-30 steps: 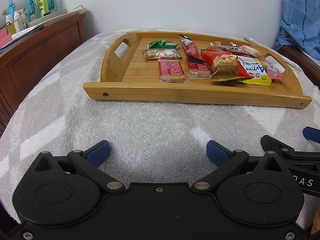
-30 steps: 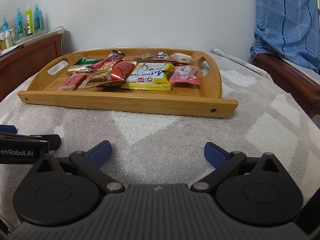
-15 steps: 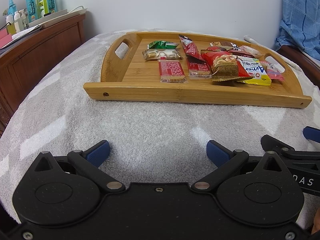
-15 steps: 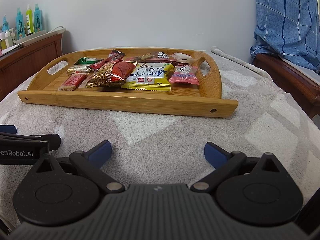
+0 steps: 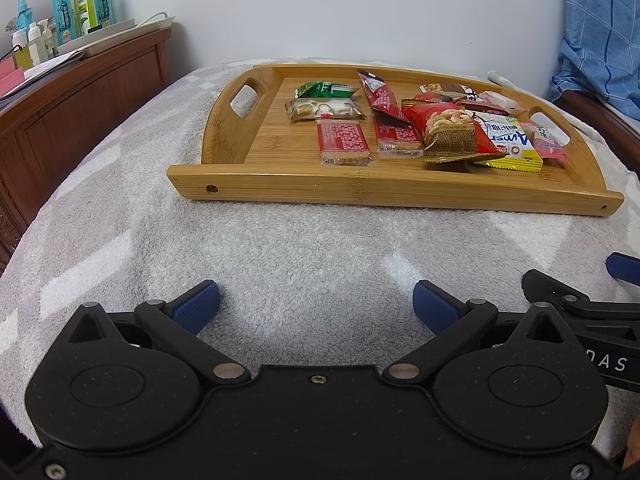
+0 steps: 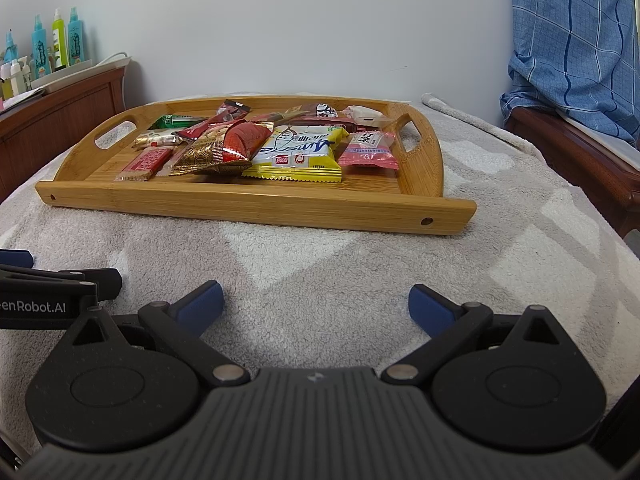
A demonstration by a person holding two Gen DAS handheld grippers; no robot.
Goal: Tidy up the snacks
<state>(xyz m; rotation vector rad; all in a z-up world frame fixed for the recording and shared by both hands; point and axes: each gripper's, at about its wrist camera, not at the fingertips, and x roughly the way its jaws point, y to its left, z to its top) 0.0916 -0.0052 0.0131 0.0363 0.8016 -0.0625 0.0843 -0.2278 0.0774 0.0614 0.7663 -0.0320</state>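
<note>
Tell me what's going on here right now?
Nothing is held yet. The left gripper and right gripper sit open side by side above the grey blanket, short of the wooden tray. The snack packets lie loosely piled in the tray, mostly toward its right end.

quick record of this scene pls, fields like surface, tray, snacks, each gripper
surface: grey-white fleece blanket
tray: wooden tray with cut-out handles, resting on the blanket
snacks: all inside the tray; yellow packet, pink packet, red and gold bag, green packet, two red wafer packs
layout: overlapping pile toward the right end, left end bare
left gripper: open, empty, short of the tray
right gripper: open, empty, short of the tray
</note>
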